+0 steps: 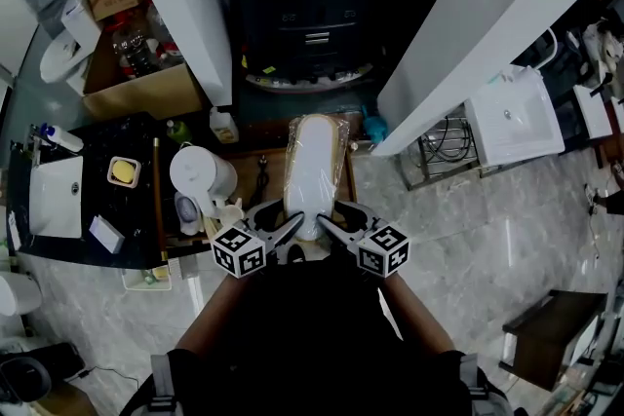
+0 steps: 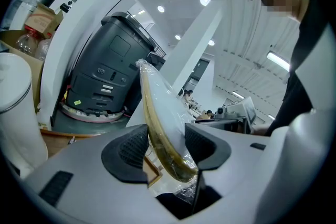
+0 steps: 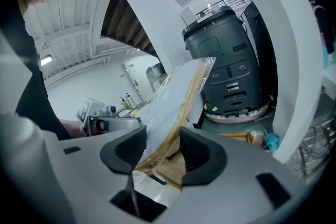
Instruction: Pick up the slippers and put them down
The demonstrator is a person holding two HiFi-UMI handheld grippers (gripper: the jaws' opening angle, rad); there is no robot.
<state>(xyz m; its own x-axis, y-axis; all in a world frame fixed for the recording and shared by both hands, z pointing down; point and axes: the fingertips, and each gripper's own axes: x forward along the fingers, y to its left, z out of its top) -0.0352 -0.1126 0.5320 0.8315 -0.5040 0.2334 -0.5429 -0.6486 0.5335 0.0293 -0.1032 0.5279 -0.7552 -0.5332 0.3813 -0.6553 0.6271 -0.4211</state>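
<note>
Slippers (image 1: 314,166), plastic-wrapped pack, just right of kettle (image 1: 200,172), long axis pointing straight away from person. Near end pinched by left gripper (image 1: 290,231) and right gripper (image 1: 327,229), one each side, equally near.

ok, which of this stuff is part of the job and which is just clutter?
Job:
- slippers
- left gripper
- right gripper

Lying about:
- kettle
- box
- grey machine

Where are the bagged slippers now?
The bagged slippers are mid head view, right of the white kettle, near end between the left gripper and right gripper.
</note>
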